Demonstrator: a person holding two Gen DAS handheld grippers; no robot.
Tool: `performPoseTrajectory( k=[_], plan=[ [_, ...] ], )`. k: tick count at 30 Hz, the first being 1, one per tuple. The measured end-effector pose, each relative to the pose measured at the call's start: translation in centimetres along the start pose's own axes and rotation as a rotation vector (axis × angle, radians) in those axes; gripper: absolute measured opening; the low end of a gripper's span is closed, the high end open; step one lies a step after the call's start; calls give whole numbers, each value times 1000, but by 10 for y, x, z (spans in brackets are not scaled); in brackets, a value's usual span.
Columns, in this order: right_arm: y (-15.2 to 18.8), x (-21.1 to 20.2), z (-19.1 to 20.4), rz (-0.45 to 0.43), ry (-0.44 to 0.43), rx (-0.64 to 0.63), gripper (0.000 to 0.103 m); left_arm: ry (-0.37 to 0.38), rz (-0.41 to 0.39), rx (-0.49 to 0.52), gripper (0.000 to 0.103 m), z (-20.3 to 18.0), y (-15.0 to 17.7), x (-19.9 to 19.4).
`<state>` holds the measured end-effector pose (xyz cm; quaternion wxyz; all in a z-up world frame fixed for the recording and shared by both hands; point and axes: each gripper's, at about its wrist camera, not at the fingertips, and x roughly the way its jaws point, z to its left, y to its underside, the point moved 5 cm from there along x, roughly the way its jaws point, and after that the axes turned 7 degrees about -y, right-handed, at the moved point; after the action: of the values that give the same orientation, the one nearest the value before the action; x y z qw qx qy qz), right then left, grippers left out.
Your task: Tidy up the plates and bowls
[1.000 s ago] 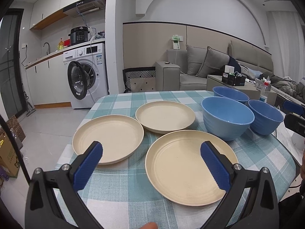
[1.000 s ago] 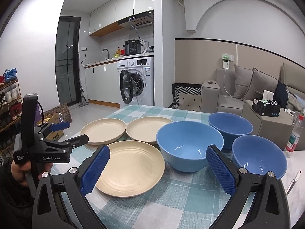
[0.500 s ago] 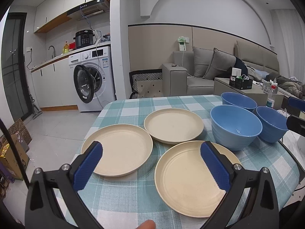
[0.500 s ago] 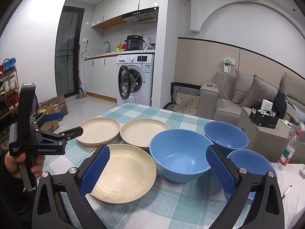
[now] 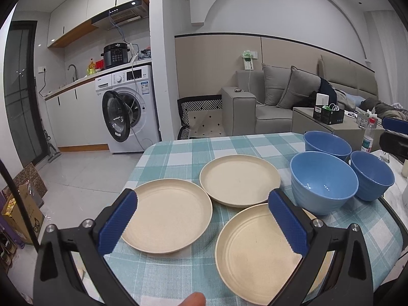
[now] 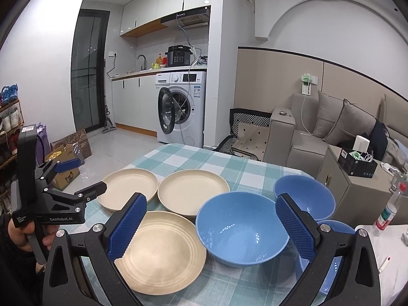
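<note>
So far nothing is sorted: three plates [image 5: 168, 219] lie singly on the table [image 5: 178, 150], none stacked, and three bowls [image 5: 323, 181] stand apart at the right, close together, none nested. All stacking remains to do. Left gripper [image 5: 201, 221] hangs above the near-left plates, jaws wide, holding nothing. Right gripper [image 6: 211, 227] is likewise wide and empty, over the near bowl [image 6: 242, 229]. Near plate [image 5: 257, 252] sits close to the table's near edge; the left plate lies near the left edge. Far half of the cloth is bare, giving room.
</note>
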<state>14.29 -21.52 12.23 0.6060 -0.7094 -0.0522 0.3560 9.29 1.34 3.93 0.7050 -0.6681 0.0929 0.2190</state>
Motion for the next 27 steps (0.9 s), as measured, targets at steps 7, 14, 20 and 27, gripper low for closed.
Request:
performPoseTrajectory(
  k=[7,14,20,27],
  plan=[
    [-19,8,-1,4,2,-22,103,-12,21,3,103,2,-12,14],
    [-28,23,-3,35,-15,-15,103,21,64,-38,103,6,-20,31],
    [-31,53,-6,112,-33,16,103,58,109,-62,103,9,-23,49],
    [-42,83,-10,171,-46,39,103,93,163,-86,103,11,-27,68]
  ],
)
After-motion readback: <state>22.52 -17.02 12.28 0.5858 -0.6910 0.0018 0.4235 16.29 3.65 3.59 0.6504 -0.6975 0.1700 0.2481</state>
